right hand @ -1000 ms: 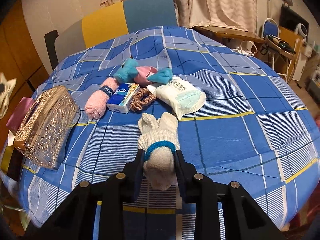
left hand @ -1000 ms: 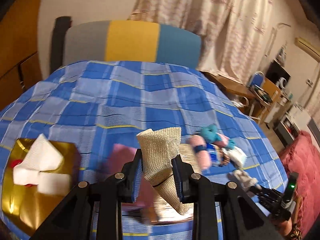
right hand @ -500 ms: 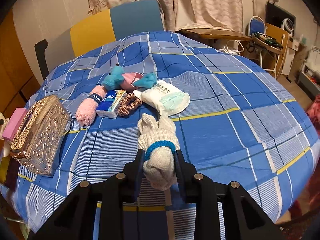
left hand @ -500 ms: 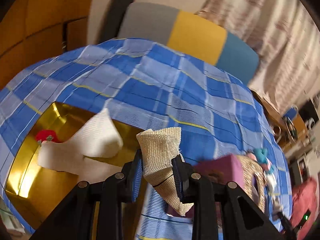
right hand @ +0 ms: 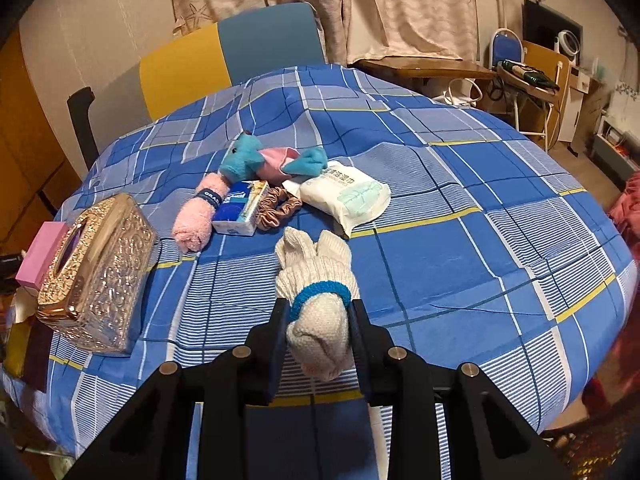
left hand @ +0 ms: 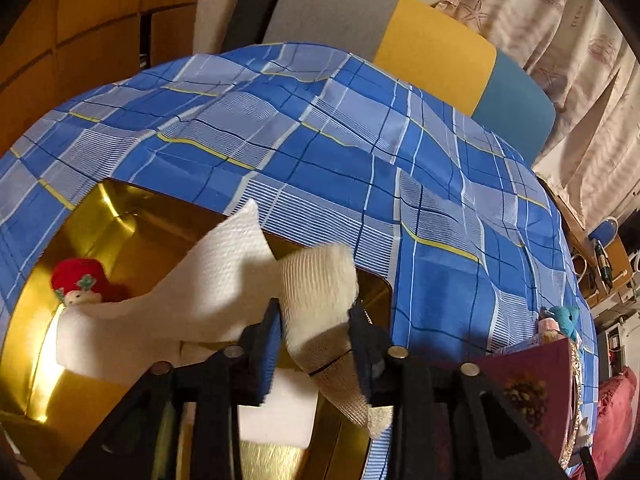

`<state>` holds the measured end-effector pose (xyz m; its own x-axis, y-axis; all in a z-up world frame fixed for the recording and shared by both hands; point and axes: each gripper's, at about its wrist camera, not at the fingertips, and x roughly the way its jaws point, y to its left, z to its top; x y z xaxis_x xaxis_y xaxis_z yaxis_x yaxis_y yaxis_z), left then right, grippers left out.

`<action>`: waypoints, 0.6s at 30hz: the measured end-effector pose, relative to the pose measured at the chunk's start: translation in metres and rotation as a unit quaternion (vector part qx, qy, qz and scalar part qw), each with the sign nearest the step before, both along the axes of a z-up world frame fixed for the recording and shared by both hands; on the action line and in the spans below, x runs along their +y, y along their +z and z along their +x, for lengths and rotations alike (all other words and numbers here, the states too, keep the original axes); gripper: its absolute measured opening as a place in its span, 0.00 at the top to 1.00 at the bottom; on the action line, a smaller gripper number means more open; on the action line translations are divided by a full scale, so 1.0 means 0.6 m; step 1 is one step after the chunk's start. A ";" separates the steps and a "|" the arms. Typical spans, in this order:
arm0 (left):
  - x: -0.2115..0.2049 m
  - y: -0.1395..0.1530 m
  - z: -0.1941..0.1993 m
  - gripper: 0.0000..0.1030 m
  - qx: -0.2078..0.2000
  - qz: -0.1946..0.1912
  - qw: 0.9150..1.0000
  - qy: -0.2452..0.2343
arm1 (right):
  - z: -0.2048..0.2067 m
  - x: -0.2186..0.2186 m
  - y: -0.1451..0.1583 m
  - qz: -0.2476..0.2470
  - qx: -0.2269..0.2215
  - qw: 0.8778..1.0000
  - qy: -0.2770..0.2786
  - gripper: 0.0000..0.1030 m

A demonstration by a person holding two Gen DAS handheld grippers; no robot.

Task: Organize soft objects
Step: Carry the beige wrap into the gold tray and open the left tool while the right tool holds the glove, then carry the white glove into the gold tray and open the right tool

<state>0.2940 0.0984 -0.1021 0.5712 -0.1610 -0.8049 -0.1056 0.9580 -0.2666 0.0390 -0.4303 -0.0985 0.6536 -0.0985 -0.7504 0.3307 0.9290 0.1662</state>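
My left gripper (left hand: 316, 320) is shut on a beige mesh cloth (left hand: 320, 288) and holds it over a gold box (left hand: 120, 220). In the box lie a white paper towel (left hand: 192, 296) and a small red plush (left hand: 78, 280). My right gripper (right hand: 316, 316) is shut on a white knit glove with a blue cuff (right hand: 316, 280), held just above the blue plaid tablecloth (right hand: 460, 248). Ahead of it lie a pink sock (right hand: 196, 216), a teal and pink plush (right hand: 260, 158), a tissue pack (right hand: 242, 208), a brown scrunchie (right hand: 280, 208) and a white wipes pack (right hand: 348, 196).
An ornate gold tissue box (right hand: 96, 268) and a pink box (right hand: 42, 252) stand at the table's left edge; they also show in the left wrist view (left hand: 532, 392). A grey, yellow and blue chair (right hand: 232, 52) stands behind the table. Furniture crowds the right side of the room.
My left gripper has swung left and down with the mesh cloth, from beside the tissue box to over the gold box. The right gripper has held the glove nearly still.
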 end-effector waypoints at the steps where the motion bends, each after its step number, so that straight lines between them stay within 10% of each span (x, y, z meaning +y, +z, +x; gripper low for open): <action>1: -0.003 -0.003 0.003 0.59 0.002 0.002 1.000 -0.008 | 0.000 0.002 0.001 0.000 0.000 1.000 0.000 0.71; 8: -0.011 -0.006 0.006 0.40 0.009 0.048 0.999 -0.022 | 0.000 0.018 0.001 0.005 0.002 1.000 -0.003 0.71; 18: -0.014 0.027 -0.093 0.40 -0.009 0.046 0.999 -0.024 | -0.003 0.045 0.037 0.017 -0.023 1.000 0.001 0.71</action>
